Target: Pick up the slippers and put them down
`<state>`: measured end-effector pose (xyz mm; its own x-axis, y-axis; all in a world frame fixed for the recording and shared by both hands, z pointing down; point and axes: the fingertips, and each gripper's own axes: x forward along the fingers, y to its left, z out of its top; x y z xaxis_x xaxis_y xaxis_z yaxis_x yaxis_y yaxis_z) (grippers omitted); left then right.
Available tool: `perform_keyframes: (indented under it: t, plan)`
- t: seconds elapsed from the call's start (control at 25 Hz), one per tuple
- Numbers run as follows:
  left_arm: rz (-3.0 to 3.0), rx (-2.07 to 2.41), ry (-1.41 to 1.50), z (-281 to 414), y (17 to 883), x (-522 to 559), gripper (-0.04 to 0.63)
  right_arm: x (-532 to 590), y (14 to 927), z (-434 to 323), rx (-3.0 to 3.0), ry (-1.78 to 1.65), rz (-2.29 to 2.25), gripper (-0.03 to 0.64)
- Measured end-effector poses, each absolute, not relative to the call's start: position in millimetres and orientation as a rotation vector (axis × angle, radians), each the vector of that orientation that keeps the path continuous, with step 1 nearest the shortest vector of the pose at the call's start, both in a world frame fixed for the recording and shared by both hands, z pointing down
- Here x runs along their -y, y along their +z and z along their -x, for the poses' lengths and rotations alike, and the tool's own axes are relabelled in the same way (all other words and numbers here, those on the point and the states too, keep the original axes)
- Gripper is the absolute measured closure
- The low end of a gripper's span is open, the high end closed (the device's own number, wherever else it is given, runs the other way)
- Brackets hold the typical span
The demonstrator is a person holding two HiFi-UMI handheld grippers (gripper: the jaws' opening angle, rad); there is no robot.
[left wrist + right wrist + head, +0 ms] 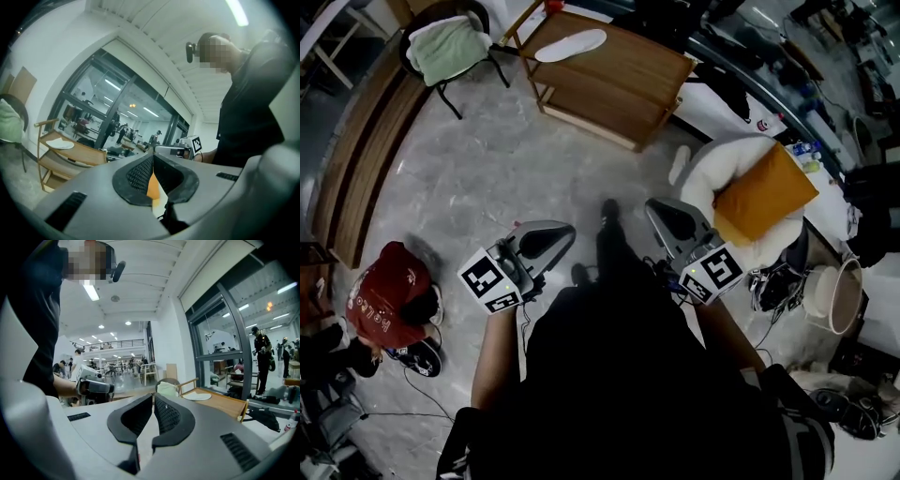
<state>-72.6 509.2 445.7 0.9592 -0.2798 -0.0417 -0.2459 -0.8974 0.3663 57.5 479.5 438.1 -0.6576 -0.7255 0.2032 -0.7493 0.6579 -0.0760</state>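
A white slipper lies on the wooden table at the far side of the room; the same slipper shows small in the left gripper view, and in the right gripper view the slipper lies on the tabletop. A second white shape, perhaps a slipper, lies on the floor by the beanbag. My left gripper and right gripper are held level in front of the person's body, far from the table. Both have their jaws together with nothing between them.
A chair with a green towel stands left of the table. A person in a red top crouches at the left. A white beanbag with an orange cushion and a pale bucket sit at the right.
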Motion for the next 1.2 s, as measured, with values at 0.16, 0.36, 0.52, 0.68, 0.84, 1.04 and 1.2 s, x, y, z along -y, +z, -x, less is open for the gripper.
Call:
perform_keyframes:
  t: [0.16,0.36,0.52,0.68,0.84,1.04,1.2]
  plan:
    - [-2.715,0.433,-0.106,70,452,-472,0.583,-443,452,-58,2.735,0.267,-1.159,0.591]
    - [-2.695,0.487,-0.057,52,455,-406,0.583,-371,451,-69,2.771,0.264,-1.117,0.591]
    - [-2.707,0.506,-0.036,25,439,-357,0.583,-322,439,-91,2.813,0.228,-1.069,0.591]
    - [-2.701,0.534,-0.098,8,413,-314,0.583,-279,442,-121,2.839,0.295,-1.076,0.591]
    - [-2.691,0.57,-0.125,12,403,-283,0.583,-244,457,-139,2.829,0.389,-1.103,0.591]
    - [-2.667,0.591,-0.078,18,414,-246,0.583,-215,464,-149,2.826,0.438,-1.125,0.591]
    - [-2.647,0.582,-0.095,23,430,-205,0.583,-181,470,-142,2.827,0.426,-1.122,0.591]
